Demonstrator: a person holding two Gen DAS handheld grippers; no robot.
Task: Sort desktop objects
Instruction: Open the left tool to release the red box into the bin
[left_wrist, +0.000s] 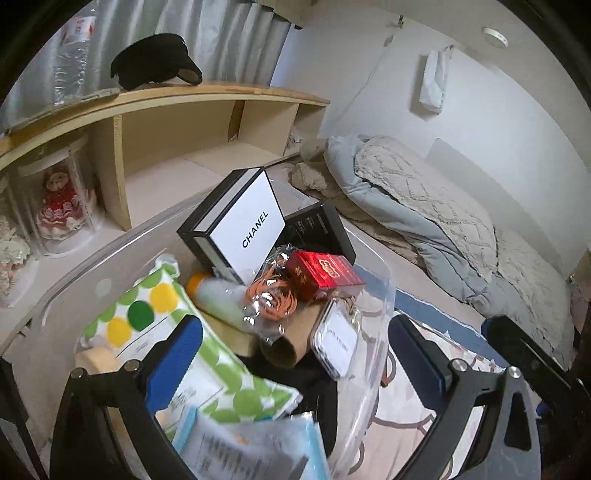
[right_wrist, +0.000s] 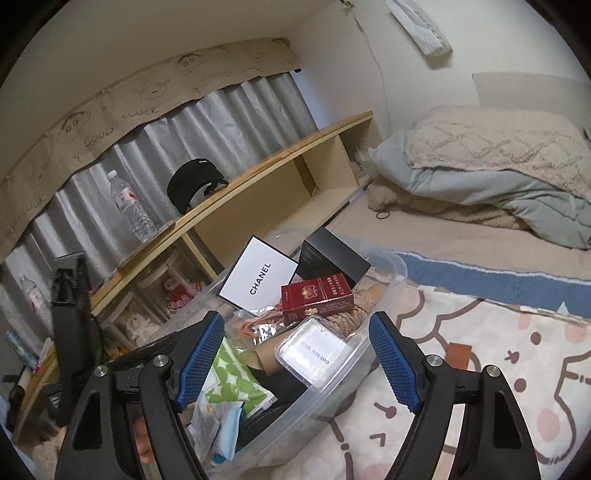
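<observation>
Both my grippers hang over the clear plastic bin (right_wrist: 384, 258), which sits on the bed on a cartoon-print sheet (right_wrist: 480, 369). The bin is already packed: white Chanel box (left_wrist: 251, 218) standing at 12 o'clock, black box (left_wrist: 321, 229) just beside it at 1, red cigarette pack (left_wrist: 325, 273) in the middle, bagged orange cable (left_wrist: 271, 299) touching it at its 9 o'clock, pale tube with orange cap (left_wrist: 221, 299) further toward 9, green-dotted tissue pack (left_wrist: 162, 314) at 8, clear nail case (left_wrist: 334, 345) against the 4 o'clock wall on a cardboard roll (left_wrist: 291, 339).

Left gripper (left_wrist: 291, 362): fingers (left_wrist: 177, 362) spread about as wide as they go, nothing between them; the tissue pack lies under the left one, loose. Right gripper (right_wrist: 295, 362): fingers (right_wrist: 201, 358) wide apart too, empty; the nail case and bin rim show through the gap, not pinched.

Step in hand, my read: between items, drop-off done or next pick not started; cannot tell which. No loose desktop object shows outside the bin, except maybe a small brown thing (right_wrist: 458, 352) on the sheet at 4 o'clock of the bin.

Next move calls for lifting clear of the rim, swinging away to find the next item, keeping fingers open on approach.
</observation>
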